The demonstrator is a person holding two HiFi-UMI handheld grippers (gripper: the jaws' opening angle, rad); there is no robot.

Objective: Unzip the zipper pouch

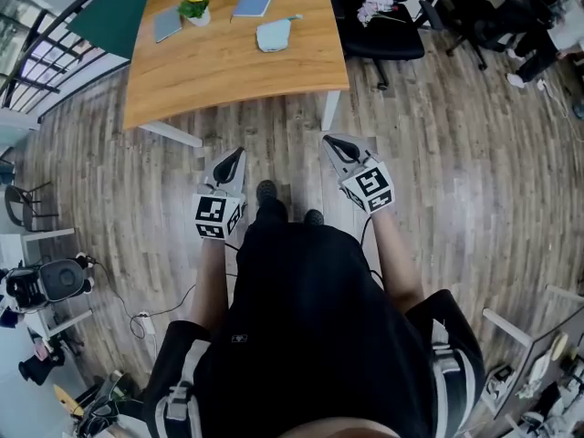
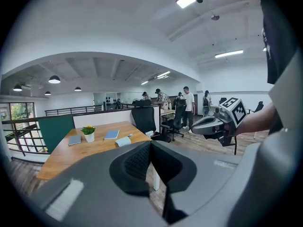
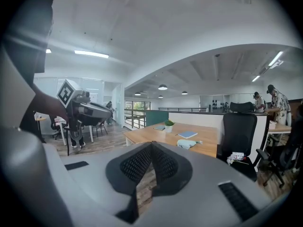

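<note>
A pale blue zipper pouch [image 1: 273,35] lies on the wooden table [image 1: 228,71] far ahead of me; it also shows as a small pouch [image 2: 123,141] in the left gripper view and as a light pouch [image 3: 187,144] in the right gripper view. My left gripper [image 1: 239,153] hovers over the floor short of the table, shut and empty. My right gripper [image 1: 327,140] is held beside it, also shut with nothing in it. Each gripper view shows the jaws [image 2: 150,144] [image 3: 152,144] meeting at the tips.
On the table stand a small potted plant [image 1: 194,8], a blue notebook [image 1: 255,0] and a grey notebook [image 1: 167,24]. A black office chair [image 1: 379,21] sits right of the table. White table legs [image 1: 330,109] stand near my grippers. People stand at desks in the background [image 2: 188,105].
</note>
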